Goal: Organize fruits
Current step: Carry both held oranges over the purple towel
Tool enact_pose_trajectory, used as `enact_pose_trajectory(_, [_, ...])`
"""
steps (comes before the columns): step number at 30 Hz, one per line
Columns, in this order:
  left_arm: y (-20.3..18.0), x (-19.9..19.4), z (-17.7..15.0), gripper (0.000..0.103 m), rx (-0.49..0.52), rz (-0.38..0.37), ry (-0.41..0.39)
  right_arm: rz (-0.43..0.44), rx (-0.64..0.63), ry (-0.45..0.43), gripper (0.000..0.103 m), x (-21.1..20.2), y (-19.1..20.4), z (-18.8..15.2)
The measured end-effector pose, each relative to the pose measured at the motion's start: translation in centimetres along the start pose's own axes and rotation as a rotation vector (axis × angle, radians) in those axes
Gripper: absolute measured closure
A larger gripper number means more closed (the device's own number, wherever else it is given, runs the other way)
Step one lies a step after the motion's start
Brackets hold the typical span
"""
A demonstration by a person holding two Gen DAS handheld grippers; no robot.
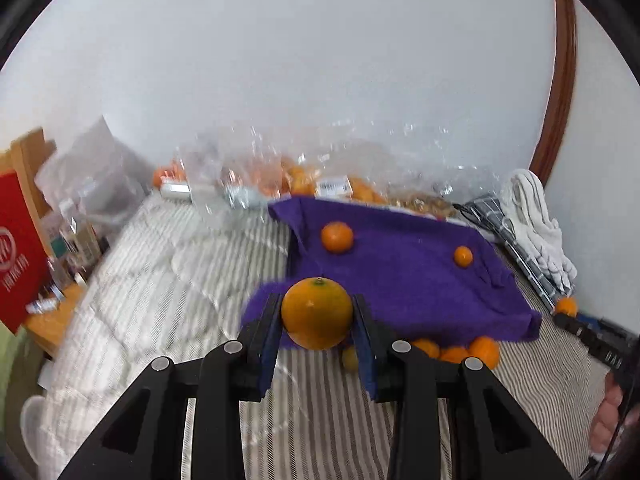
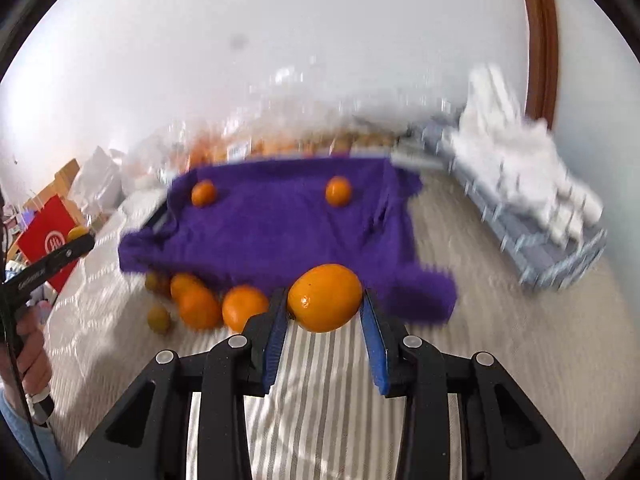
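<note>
My left gripper (image 1: 317,314) is shut on a large orange (image 1: 317,312), held above the near edge of a purple cloth (image 1: 408,276) on the striped bed. Two small oranges (image 1: 337,237) (image 1: 463,256) lie on that cloth. My right gripper (image 2: 325,304) is shut on another orange (image 2: 325,297), held near the cloth's front edge (image 2: 288,232). Two oranges (image 2: 204,194) (image 2: 338,191) show on the cloth in the right wrist view. Several loose oranges (image 2: 200,306) lie on the bed below the cloth's edge; they also show in the left wrist view (image 1: 472,350).
A clear plastic bag of oranges (image 1: 304,180) lies by the wall behind the cloth. White gloves (image 1: 536,228) rest on a grey rack (image 2: 532,240) at right. A red box (image 1: 18,248) and clutter stand at left. The striped quilt (image 1: 168,280) covers the bed.
</note>
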State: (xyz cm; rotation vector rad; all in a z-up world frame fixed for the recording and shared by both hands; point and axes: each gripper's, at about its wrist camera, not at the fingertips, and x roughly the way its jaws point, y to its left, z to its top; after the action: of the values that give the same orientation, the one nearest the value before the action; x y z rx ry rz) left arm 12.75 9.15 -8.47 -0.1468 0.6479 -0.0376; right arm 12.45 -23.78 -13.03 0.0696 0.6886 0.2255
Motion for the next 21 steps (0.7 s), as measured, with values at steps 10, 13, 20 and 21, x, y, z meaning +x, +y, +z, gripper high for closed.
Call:
enact_pose_trajectory(10, [-1.2,2.2,5.4,0.071,-0.036,-0.015,-0.043,0.014,0.001,-0.099,0.066,1.4,0.5,8.5])
enact_pose_trajectory(13, [-1.5,5.4,6.2,0.071,-0.080,-0.051,-0.013,0.018,0.004,-0.096,0.066,3.6,0.5,9.9])
enact_pose_trajectory(20, [-2.0,11.9,5.0,0.071,-0.099,-0.054,0.055,0.016,0.018,-0.027,0.066,9.6,-0.4,9.0])
enact_pose_trajectory(21, [-1.9,12.7,4.5,0.071,-0.094,-0.045,0.073,0.014,0.016,-0.008,0.066,10.6,-0.7,8.5])
